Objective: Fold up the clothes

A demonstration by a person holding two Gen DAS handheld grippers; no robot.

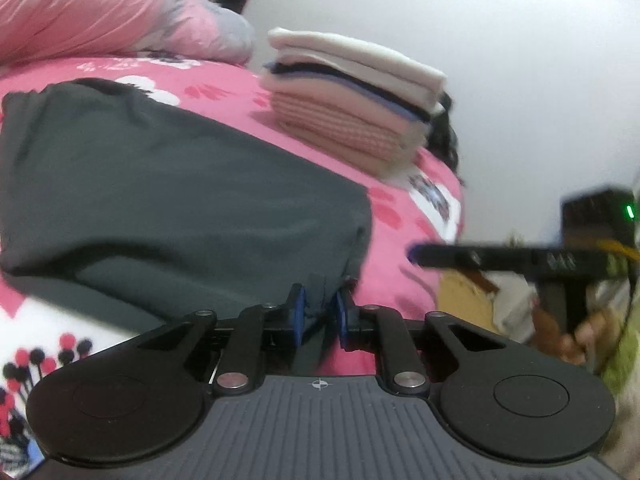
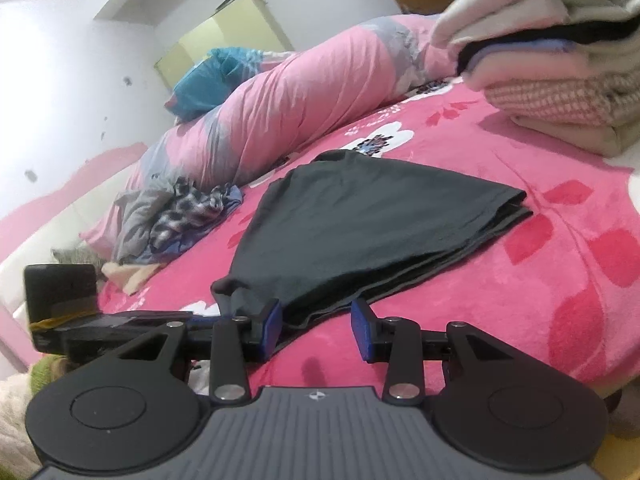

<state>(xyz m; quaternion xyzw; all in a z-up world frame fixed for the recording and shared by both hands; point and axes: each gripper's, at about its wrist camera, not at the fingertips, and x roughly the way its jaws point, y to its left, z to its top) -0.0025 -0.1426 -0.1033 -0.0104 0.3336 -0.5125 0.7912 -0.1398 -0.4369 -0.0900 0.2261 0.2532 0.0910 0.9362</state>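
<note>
Left wrist view: left hand-held gripper [image 1: 321,308] clenched on a corner of the dark grey garment [image 1: 172,200], blue pads pinching a small bunch of cloth between them. Garment folded into layers, lying flat on the pink floral bedspread [image 1: 400,216], spreading away to the left from the pinched corner. Beyond it, near the far edge of the bed, a stack of folded clothes [image 1: 352,100]: white on top, dark and blue layers in the middle, pink checked fabric at the bottom. Rolled pink quilt [image 1: 100,8] at upper left. Right hand-held gripper [image 1: 416,254] seen side-on at right, off the garment, above the bed edge; blurred, with a green light on its body.

Right wrist view: right hand-held gripper [image 2: 316,324] released, pads apart, the garment's [image 2: 380,216] near hem lying between and just ahead of them, not pinched. Left hand-held gripper [image 2: 224,316] seen at lower left, gripping the garment's near-left corner, which rises in a small peak there. Stacked folded edges visible along the garment's right side. Folded stack [image 2: 560,60] at upper right, well apart from the garment. Pink quilt [image 2: 300,96] along the back of the bed [image 2: 540,280], with a crumpled heap of unfolded clothes [image 2: 176,212], grey and plaid, at its foot to the left of the garment.
</note>
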